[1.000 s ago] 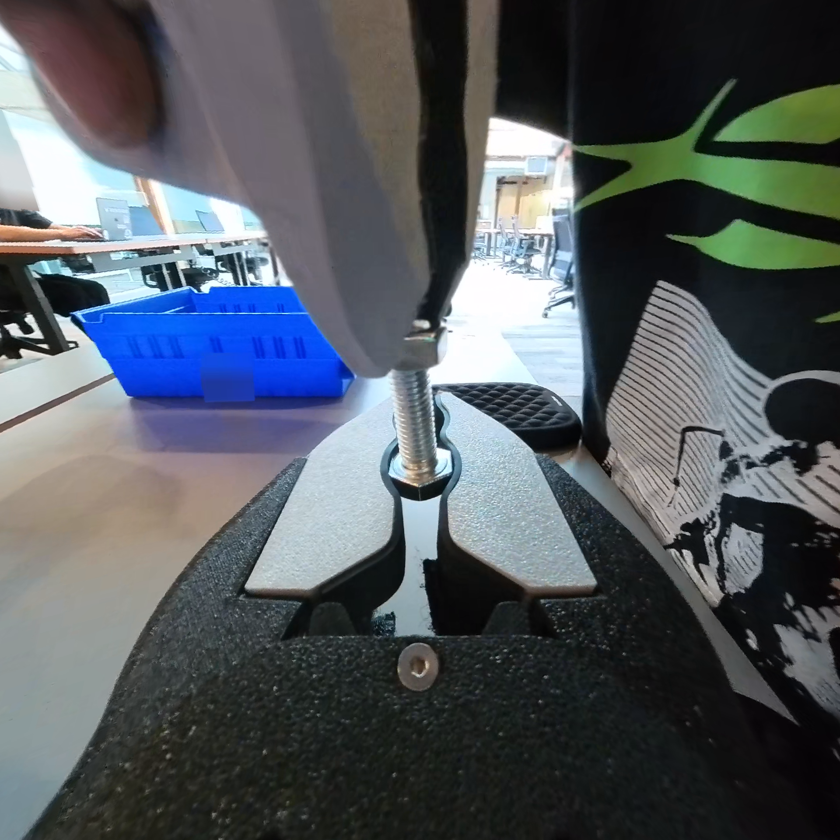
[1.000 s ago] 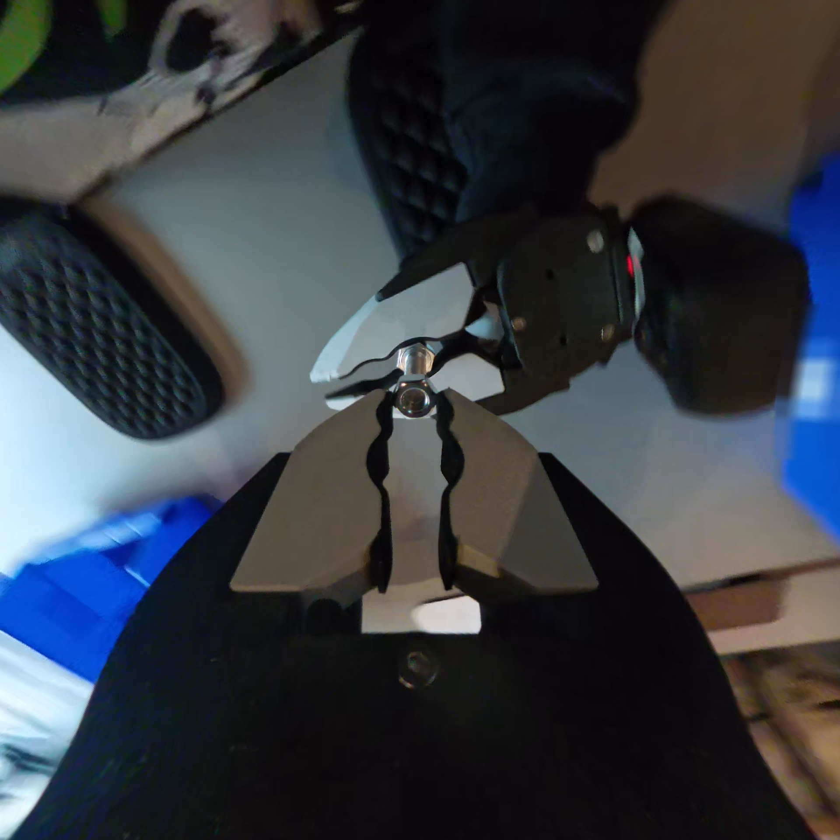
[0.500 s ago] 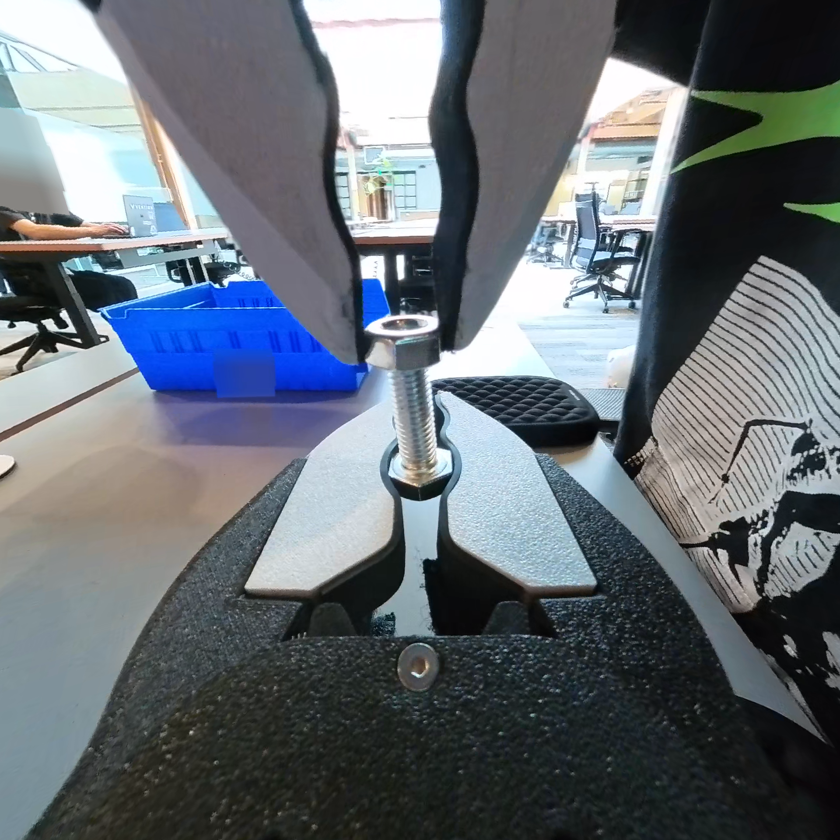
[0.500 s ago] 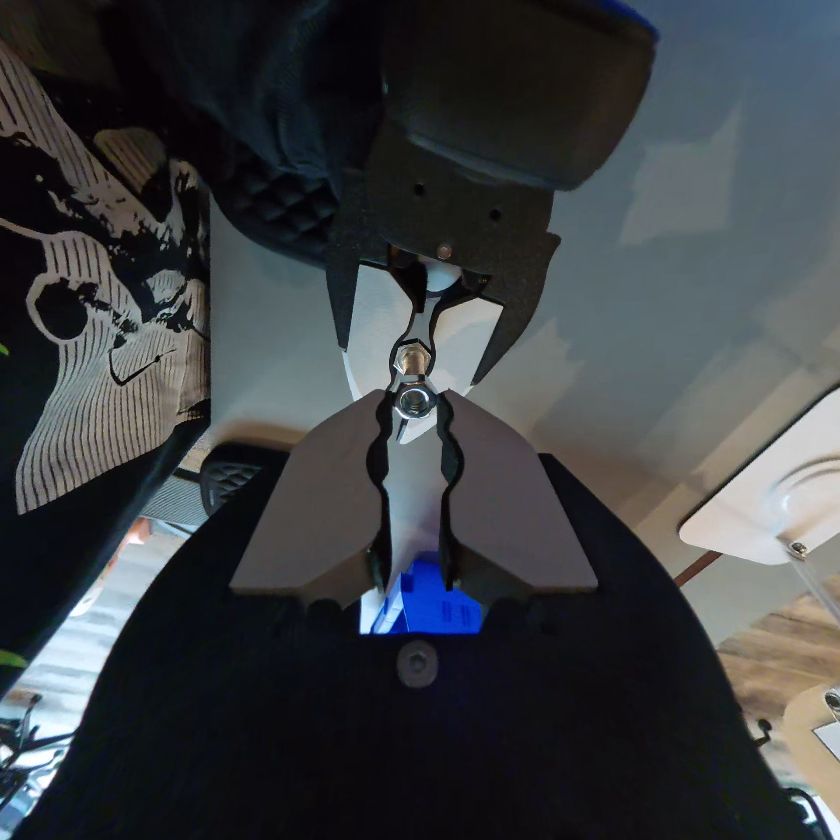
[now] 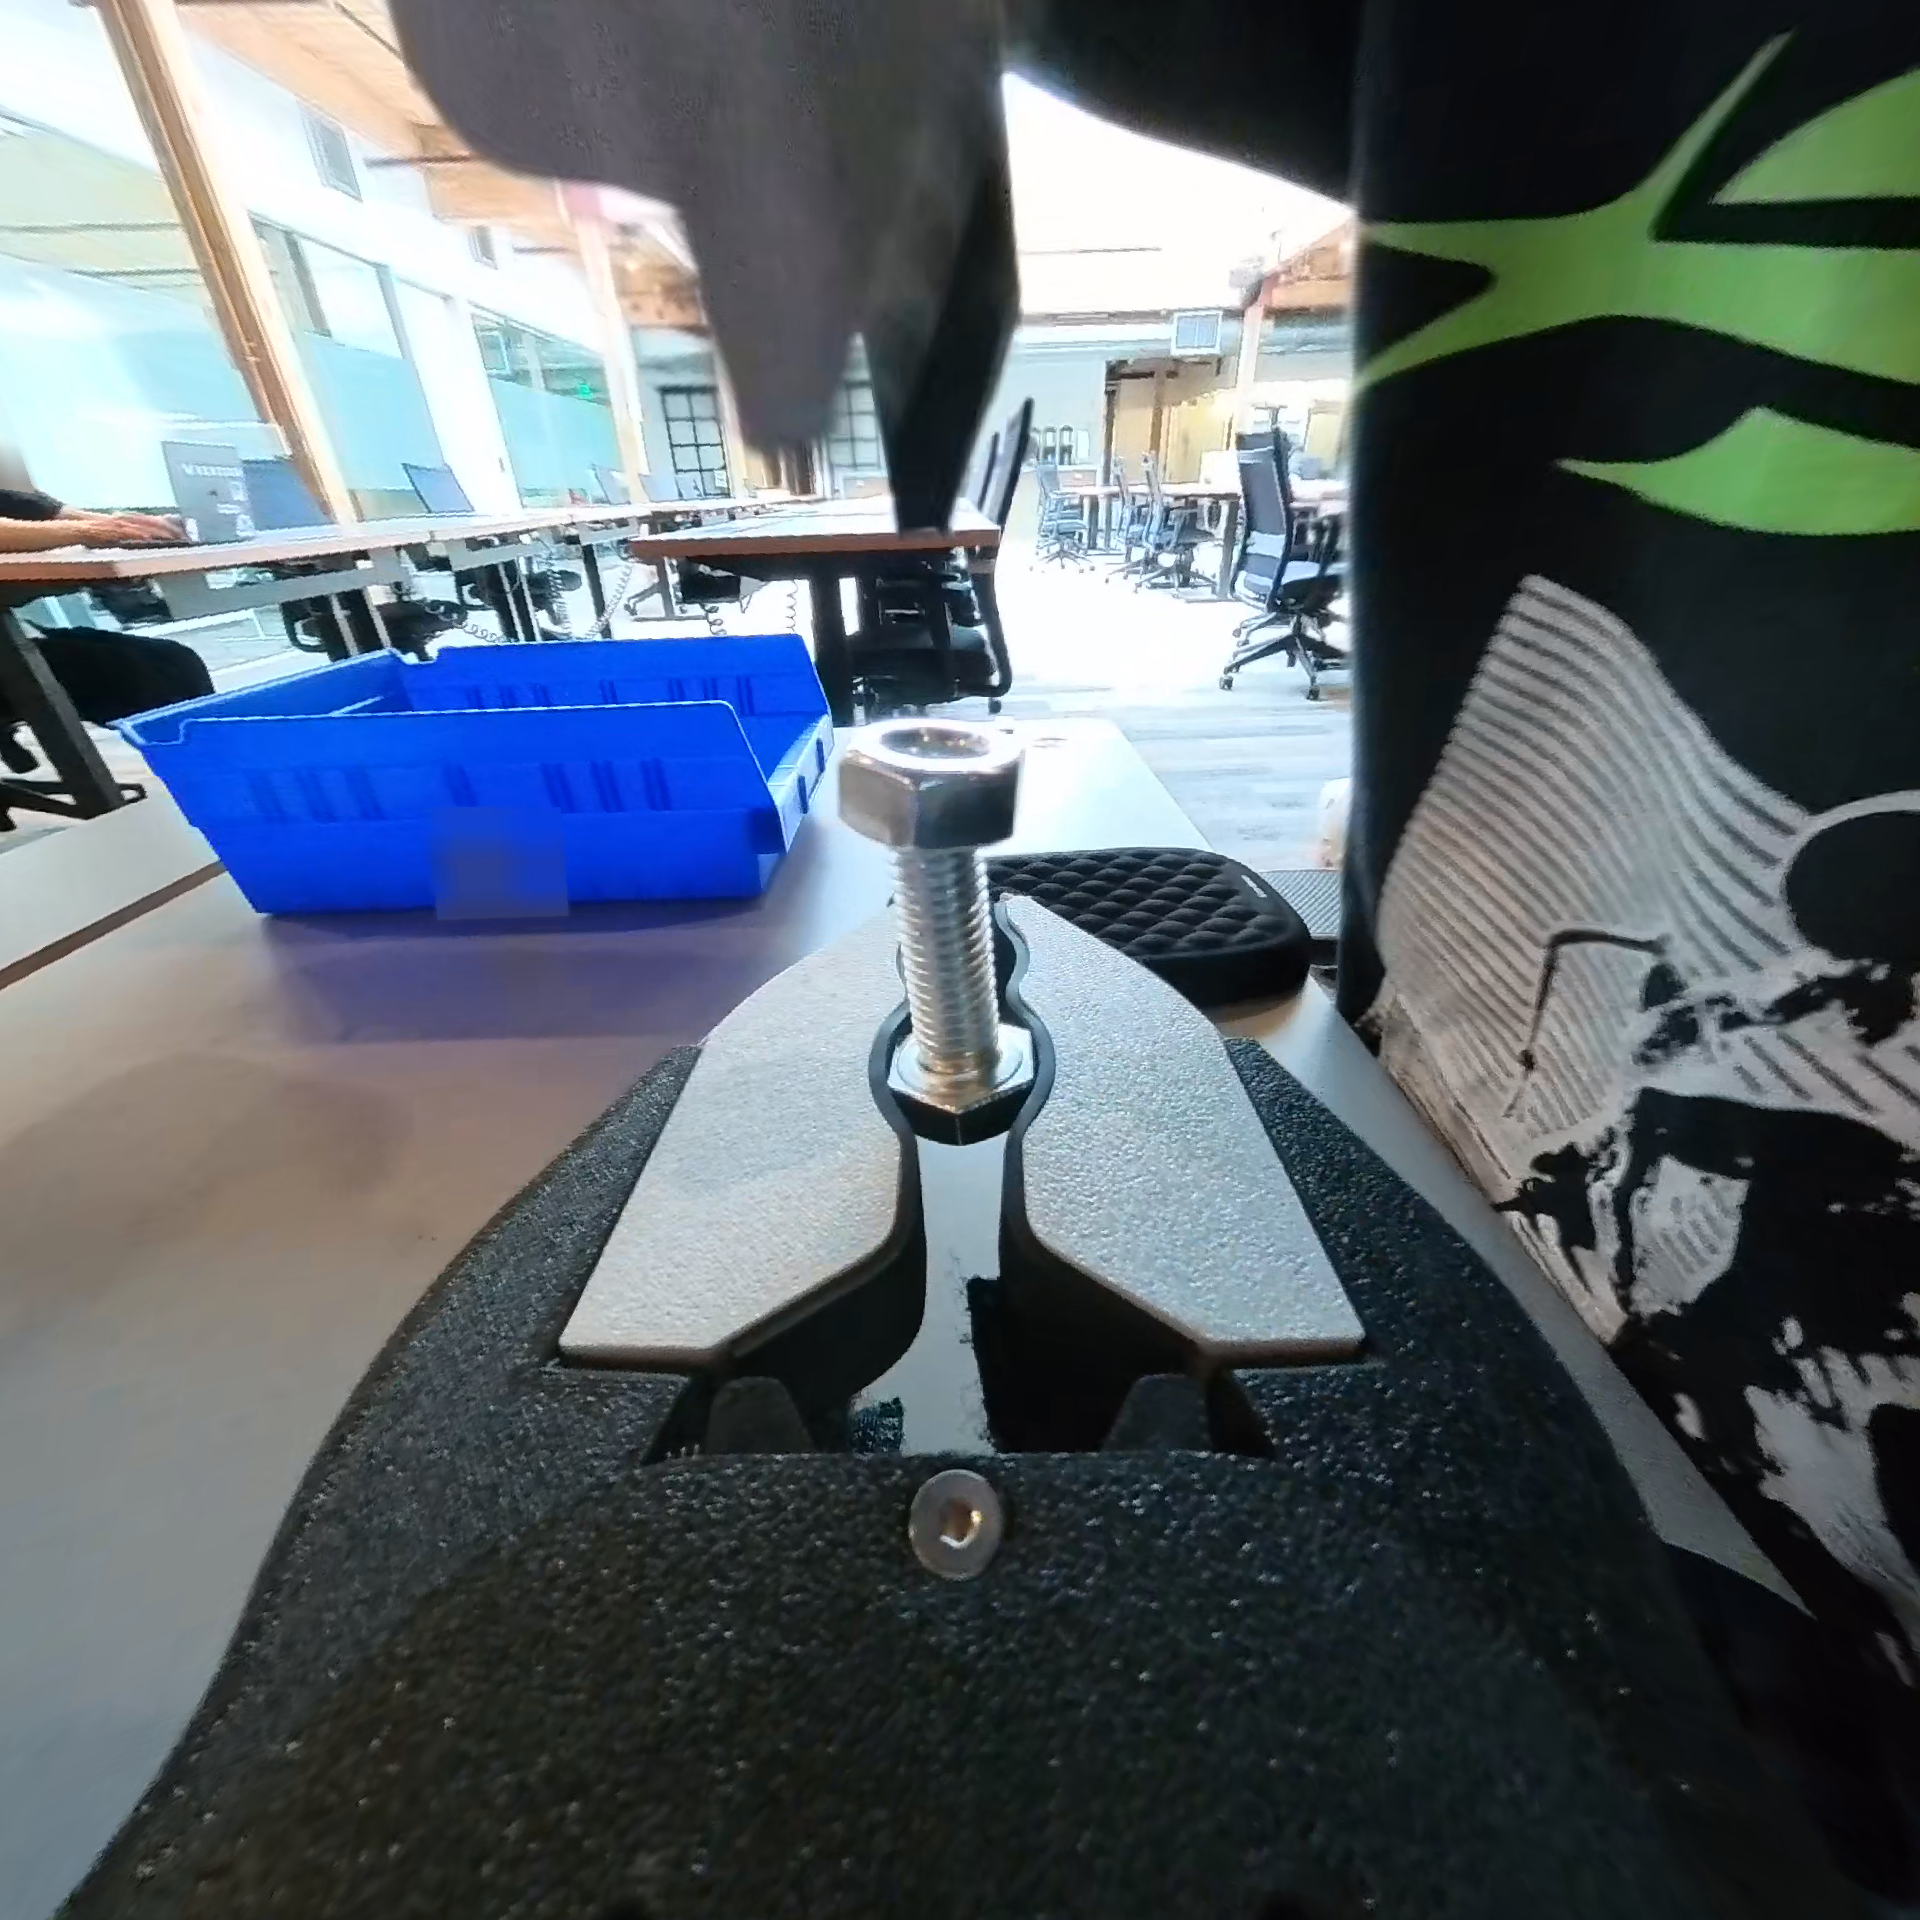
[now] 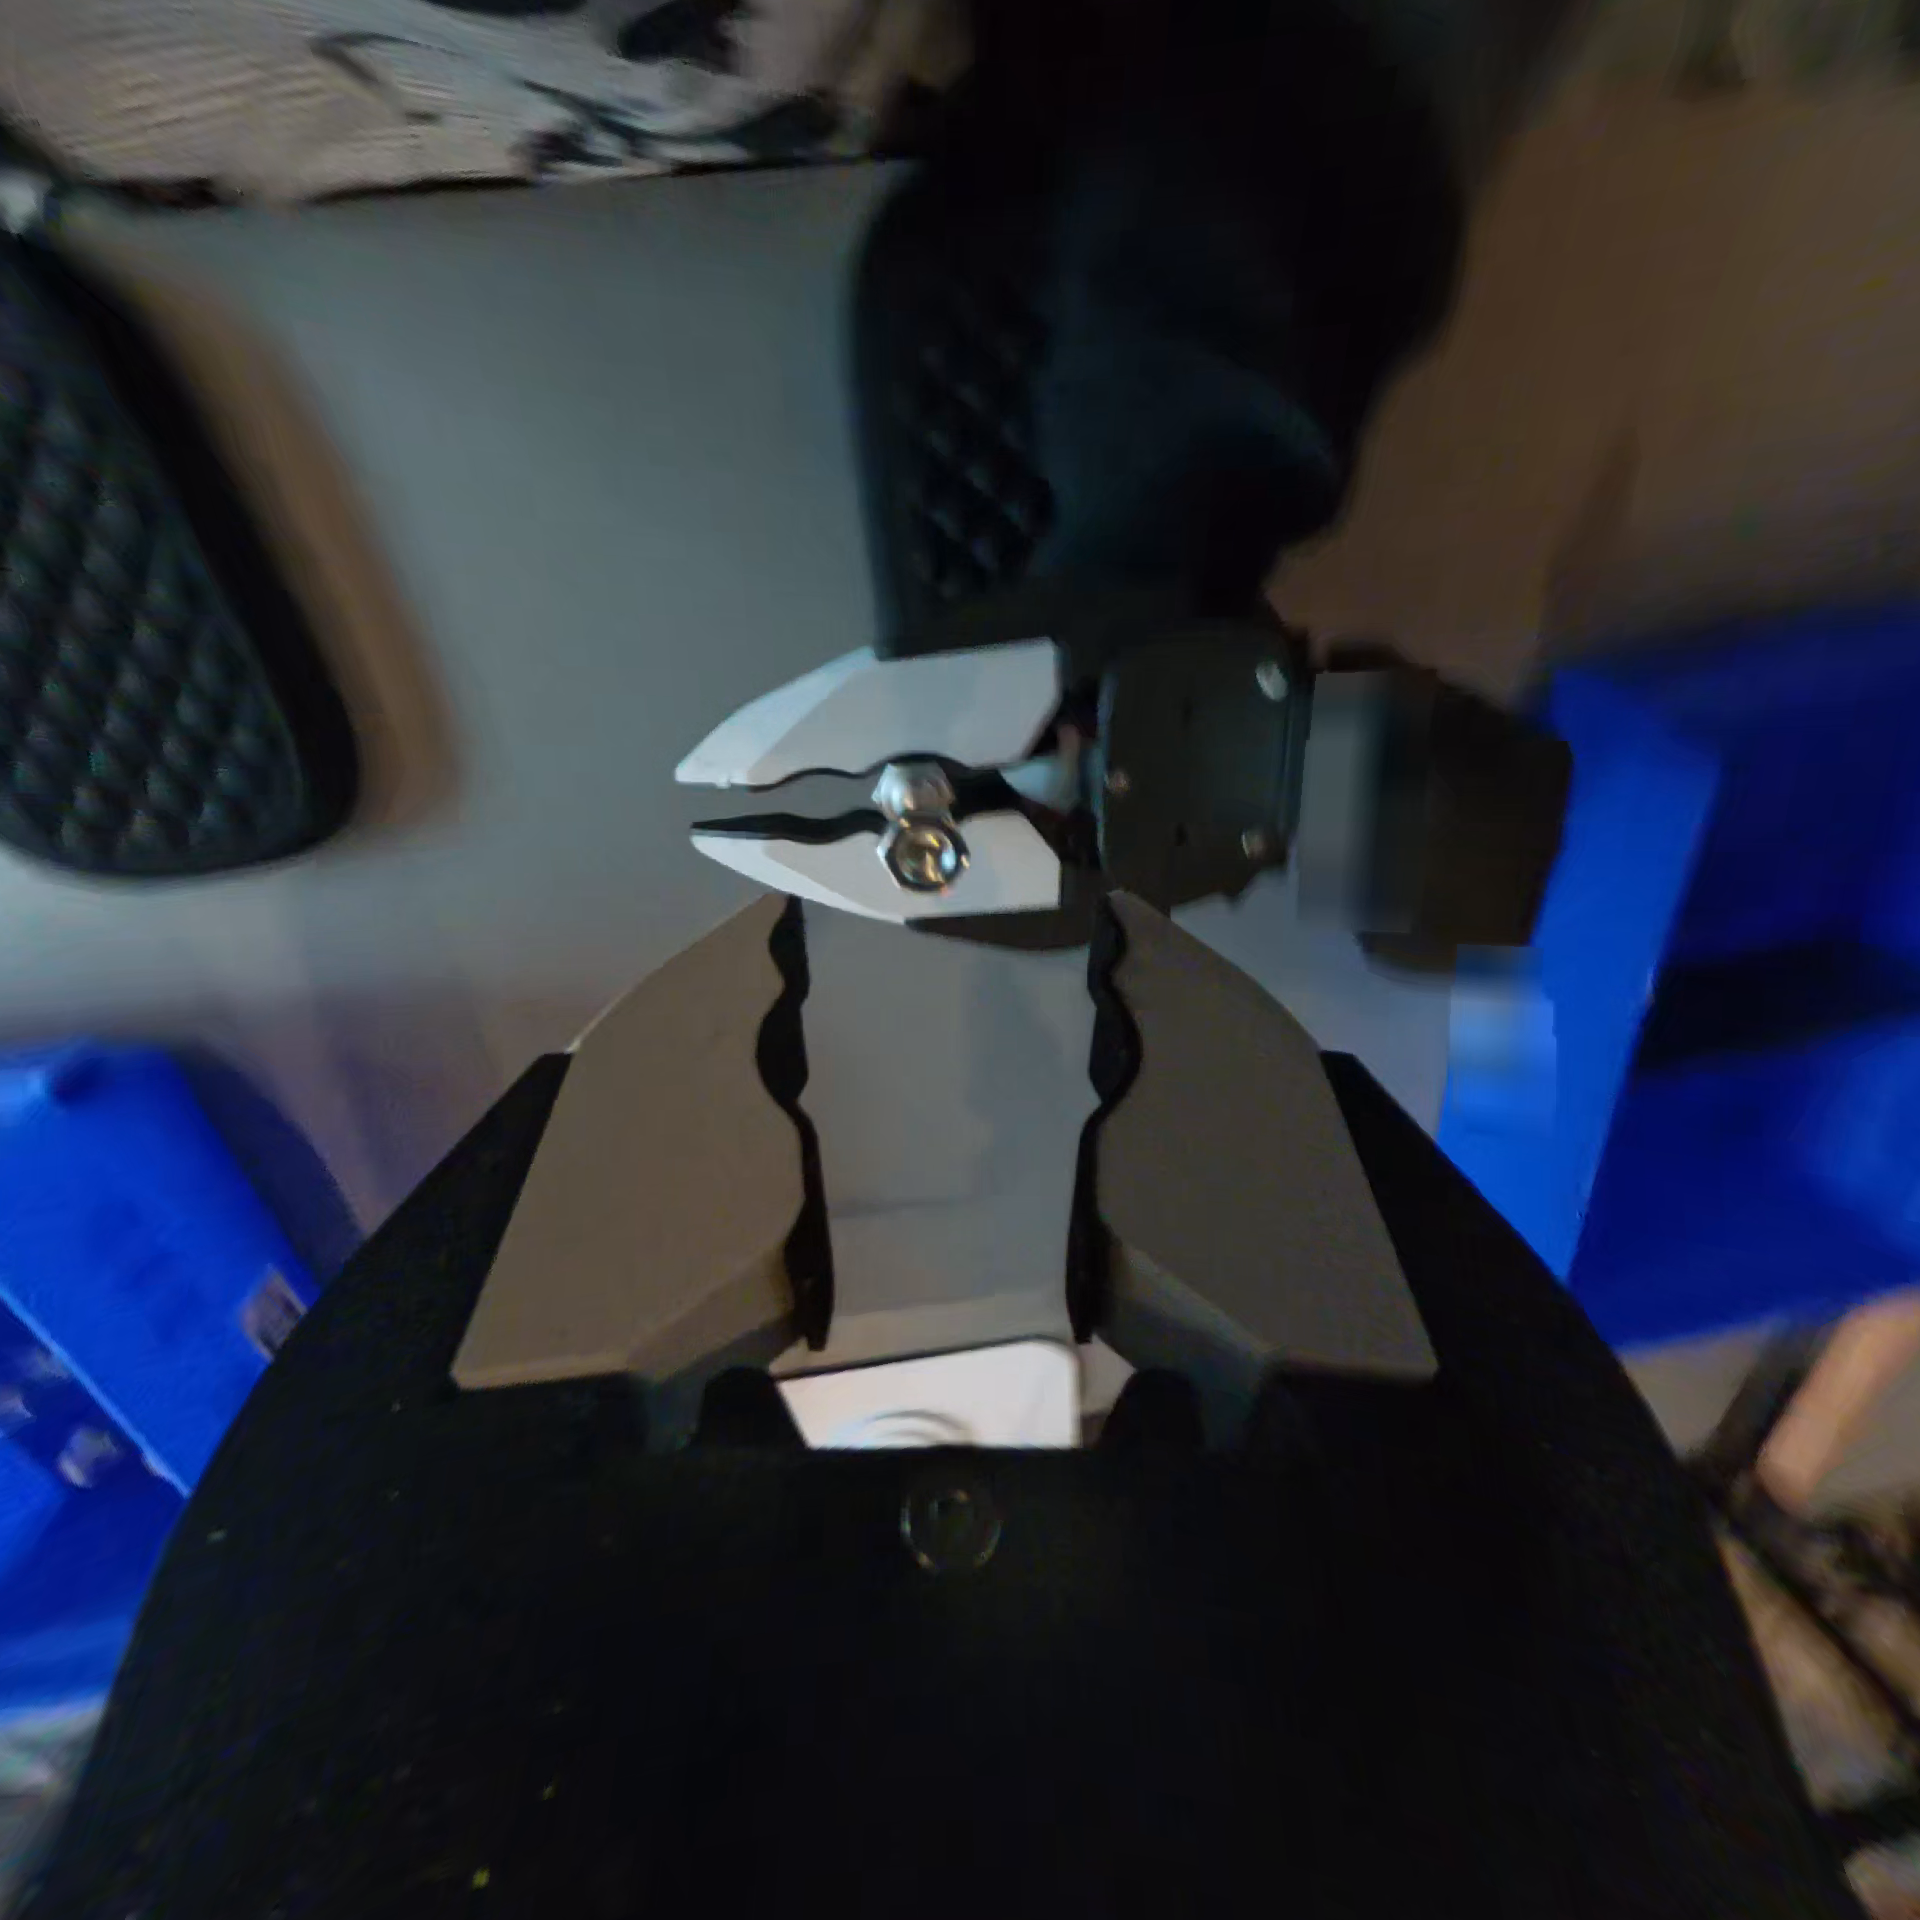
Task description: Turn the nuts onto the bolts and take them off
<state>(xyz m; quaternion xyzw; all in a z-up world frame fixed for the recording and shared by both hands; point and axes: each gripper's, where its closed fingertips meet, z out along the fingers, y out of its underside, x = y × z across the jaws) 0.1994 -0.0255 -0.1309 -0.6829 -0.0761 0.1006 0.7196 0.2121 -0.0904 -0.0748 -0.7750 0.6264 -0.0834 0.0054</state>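
Observation:
In the left wrist view my left gripper [image 5: 954, 925] is shut on the hex head of a silver bolt [image 5: 948, 977] and holds it upright. A silver nut [image 5: 930, 795] sits at the top end of the threaded shaft. My right gripper [image 5: 857, 457] hangs dark and blurred above the nut, clear of it. In the right wrist view my right gripper [image 6: 948, 904] is open and empty. It looks down on the nut [image 6: 920, 857] and on the left gripper [image 6: 810, 805], which lies sideways just beyond its tips.
A blue bin [image 5: 468, 800] stands on the grey table [image 5: 208, 1195] at the left. A black mesh pad [image 5: 1153, 914] lies behind the bolt. A person's black printed shirt [image 5: 1662, 831] fills the right side. Blue bins [image 6: 1766, 935] show blurred on both sides in the right wrist view.
My right gripper held the nut a second ago. It has opened, lifted off the nut and turned round. The bolt and my left gripper have stayed put.

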